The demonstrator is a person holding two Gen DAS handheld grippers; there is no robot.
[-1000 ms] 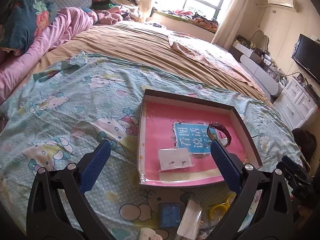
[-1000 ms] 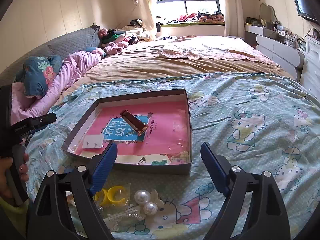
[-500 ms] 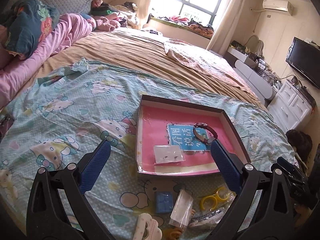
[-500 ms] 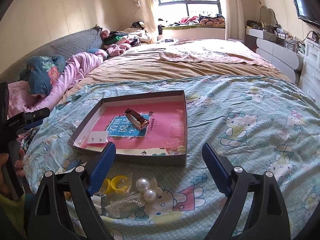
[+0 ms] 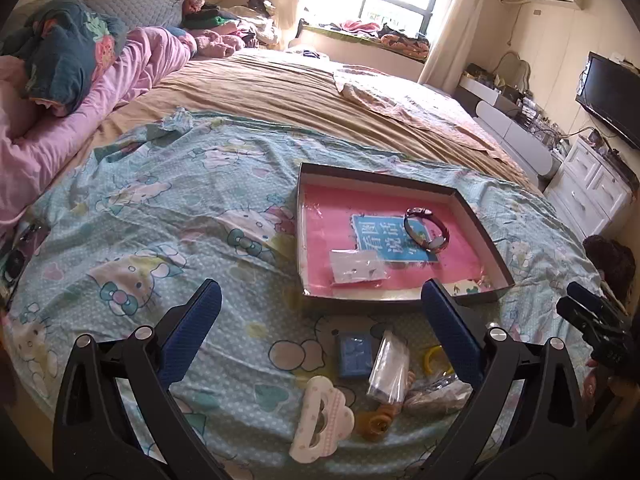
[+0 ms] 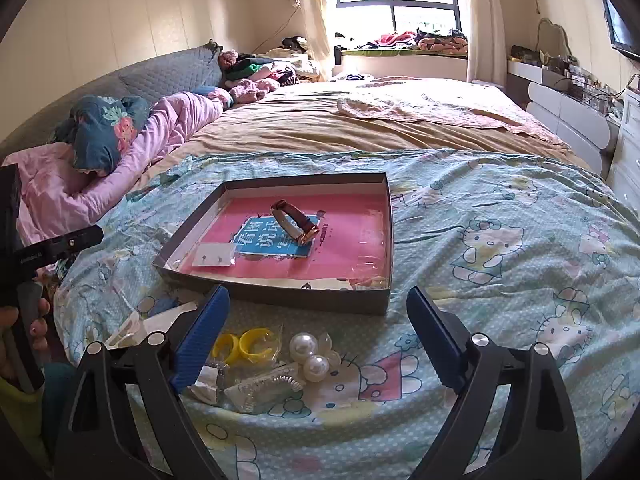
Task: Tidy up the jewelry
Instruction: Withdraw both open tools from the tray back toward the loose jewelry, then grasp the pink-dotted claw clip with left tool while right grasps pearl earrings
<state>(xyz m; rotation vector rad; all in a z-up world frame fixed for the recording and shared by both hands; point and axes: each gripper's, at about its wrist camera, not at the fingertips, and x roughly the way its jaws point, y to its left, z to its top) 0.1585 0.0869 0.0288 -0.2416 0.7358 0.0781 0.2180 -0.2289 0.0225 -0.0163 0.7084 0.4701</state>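
Note:
A shallow box tray (image 5: 486, 220) with a pink lining lies on the cartoon-print sheet. In it are a brown-strapped watch (image 5: 426, 228) and an earring card (image 5: 358, 266). My left gripper (image 5: 319, 286) hangs open just short of the tray's near rim, empty. Below it lie a small blue box (image 5: 354, 354), a clear bag (image 5: 390, 364) and a cloud-shaped clip (image 5: 320, 416). My right gripper (image 6: 318, 291) is opening, with nothing between its fingers. It hovers over yellow rings (image 6: 244, 342) and pearl pieces (image 6: 310, 356), in front of the tray (image 6: 390, 240) and watch (image 6: 298, 222).
Pink bedding and a floral pillow (image 6: 104, 132) are heaped at the left. A tan blanket (image 5: 300, 92) covers the far bed. White drawers (image 5: 592, 184) and a TV (image 5: 612, 96) stand at the right. A hand (image 6: 24, 320) holds the other gripper at the left edge.
Both grippers have drawn back from the tray, so more loose jewelry shows in front of it. The right jaws stand a little wider.

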